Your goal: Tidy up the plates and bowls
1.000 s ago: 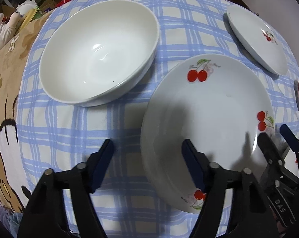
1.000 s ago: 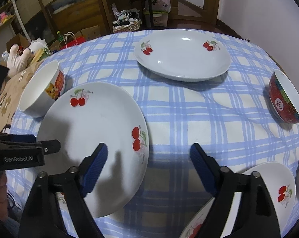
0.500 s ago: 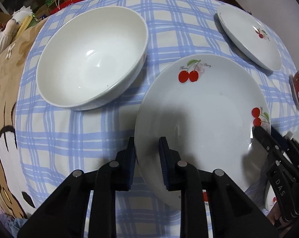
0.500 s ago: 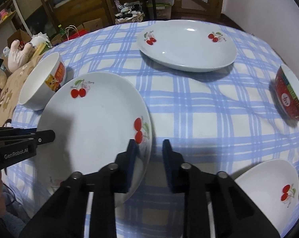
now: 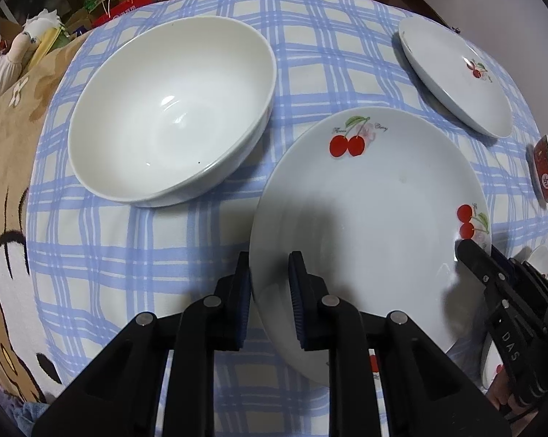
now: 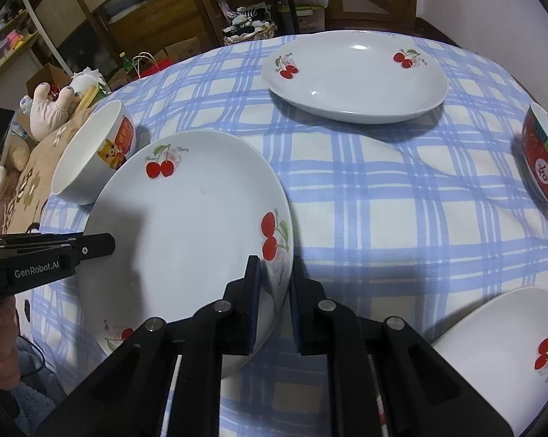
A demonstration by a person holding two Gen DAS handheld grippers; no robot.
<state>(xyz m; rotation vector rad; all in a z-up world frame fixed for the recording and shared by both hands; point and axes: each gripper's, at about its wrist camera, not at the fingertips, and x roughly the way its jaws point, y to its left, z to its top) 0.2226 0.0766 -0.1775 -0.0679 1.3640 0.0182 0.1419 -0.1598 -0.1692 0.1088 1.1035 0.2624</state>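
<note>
Up close in the left wrist view, the left gripper (image 5: 270, 295) is clamped on the near-left rim of the cherry plate (image 5: 376, 218), which lies on the checked cloth (image 5: 328, 36) beside a white bowl (image 5: 172, 109). From the right wrist, the right gripper (image 6: 275, 304) pinches that plate's (image 6: 186, 233) right rim; a second plate (image 6: 354, 76) sits beyond.

Home dining room: checked tablecloth (image 6: 365, 189), stuffed toy (image 6: 52, 109).

a white round ceramic plate with red cherry prints (image 5: 376, 218) (image 6: 186, 233) lies on the blue-checked cloth, just beside a deep plain white ceramic bowl (image 5: 172, 109).
</note>
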